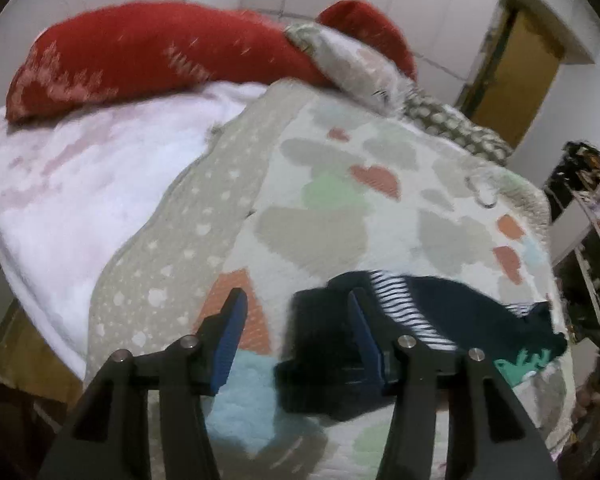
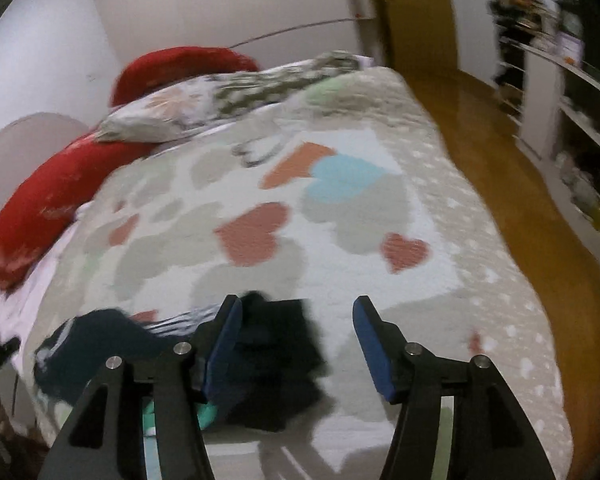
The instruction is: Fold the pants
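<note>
The black pants lie as a compact folded bundle on the heart-patterned bedspread near the bed's front edge. My left gripper is open just above them. Its right pad overlaps the bundle's top edge and nothing is pinched. In the right wrist view the same pants sit low between the fingers, closer to the left pad. My right gripper is open there too, with nothing gripped. The picture is blurred.
A heap of navy, striped and teal clothes lies beside the pants, seen also as the heap. Red pillows and a patterned pillow lie at the headboard end. A white blanket covers the left side. Wooden floor and shelves lie right of the bed.
</note>
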